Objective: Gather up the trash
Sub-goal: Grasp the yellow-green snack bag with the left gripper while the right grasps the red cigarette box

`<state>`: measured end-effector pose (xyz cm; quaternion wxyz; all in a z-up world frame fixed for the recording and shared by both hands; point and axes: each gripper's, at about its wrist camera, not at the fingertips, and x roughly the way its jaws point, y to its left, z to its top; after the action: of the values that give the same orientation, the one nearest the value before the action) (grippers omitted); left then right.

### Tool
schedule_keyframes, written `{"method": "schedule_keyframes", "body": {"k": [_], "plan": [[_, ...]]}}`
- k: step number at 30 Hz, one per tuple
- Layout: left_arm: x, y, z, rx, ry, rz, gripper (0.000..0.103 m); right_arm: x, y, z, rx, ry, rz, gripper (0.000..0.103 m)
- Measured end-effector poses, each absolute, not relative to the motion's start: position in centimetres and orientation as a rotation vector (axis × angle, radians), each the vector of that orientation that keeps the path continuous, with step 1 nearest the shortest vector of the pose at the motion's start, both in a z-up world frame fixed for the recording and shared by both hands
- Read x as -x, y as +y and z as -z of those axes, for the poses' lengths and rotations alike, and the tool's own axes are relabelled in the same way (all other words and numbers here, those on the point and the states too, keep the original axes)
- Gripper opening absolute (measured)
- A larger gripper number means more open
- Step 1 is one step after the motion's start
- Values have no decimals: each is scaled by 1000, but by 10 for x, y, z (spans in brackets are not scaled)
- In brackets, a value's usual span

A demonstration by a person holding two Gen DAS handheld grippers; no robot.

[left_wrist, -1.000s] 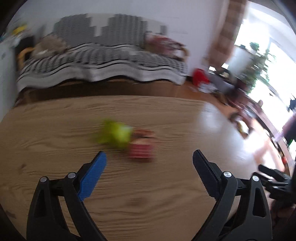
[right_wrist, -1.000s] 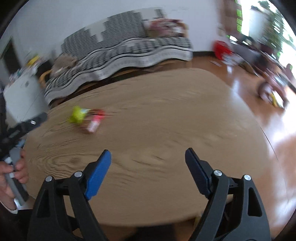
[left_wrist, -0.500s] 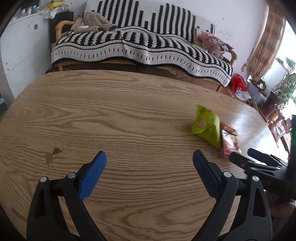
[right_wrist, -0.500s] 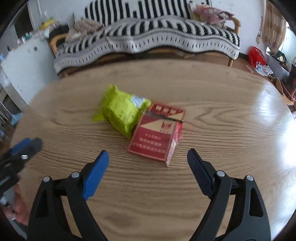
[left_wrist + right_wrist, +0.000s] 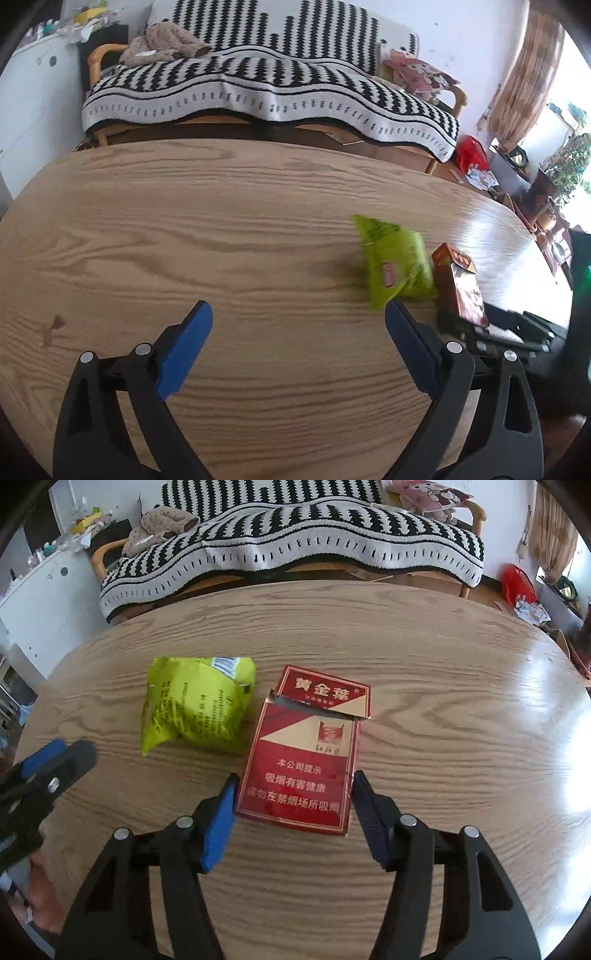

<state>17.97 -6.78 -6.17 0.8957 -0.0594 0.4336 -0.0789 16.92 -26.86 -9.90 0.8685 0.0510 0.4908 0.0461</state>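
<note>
A red cigarette pack (image 5: 303, 760) with its lid flap torn open lies flat on the wooden table (image 5: 443, 738). A crumpled green snack bag (image 5: 195, 709) rests just left of it. My right gripper (image 5: 293, 782) straddles the near end of the pack; its jaws are closing, with the pads right at the pack's two long edges. In the left wrist view the green bag (image 5: 395, 262) and the pack (image 5: 461, 284) lie to the right, and the right gripper (image 5: 480, 328) sits behind the pack. My left gripper (image 5: 295, 332) hangs open over bare wood, its right fingertip close to the bag.
A sofa under a black-and-white blanket (image 5: 258, 85) stands beyond the table's far edge. A white cabinet (image 5: 29, 110) is at the left, and a red bag (image 5: 471, 153) lies on the floor at the right. A small dark stain (image 5: 55, 325) marks the table. A hand (image 5: 40, 904) holds the left gripper (image 5: 55, 760).
The right gripper came down onto the red pack and its jaws narrowed around it. The left gripper dropped closer to the table, with the bag and pack now at its right finger.
</note>
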Motion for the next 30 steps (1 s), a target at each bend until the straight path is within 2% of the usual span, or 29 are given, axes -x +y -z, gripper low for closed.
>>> {"method": "schedule_keyframes", "body": {"k": [9,16,19,21,22,30], "plan": [[-208,-139,65,92,908,213,93,-147,-315,99,-111,1017,-79,57],[-230,-156,84,129,951,164,92,-141,-325,101,-113,1011,-86,57],[-231,-157,88,137,966,156,66,-138,-325,100,-115,1004,-97,56],[-228,-157,84,128,955,156,59,-137,-324,98,-114,995,-101,56],[-226,-157,83,123,954,155,50,-135,-325,97,-113,990,-100,56],[-200,-140,76,82,967,151,49,-119,-323,81,-133,951,-99,56]]}}
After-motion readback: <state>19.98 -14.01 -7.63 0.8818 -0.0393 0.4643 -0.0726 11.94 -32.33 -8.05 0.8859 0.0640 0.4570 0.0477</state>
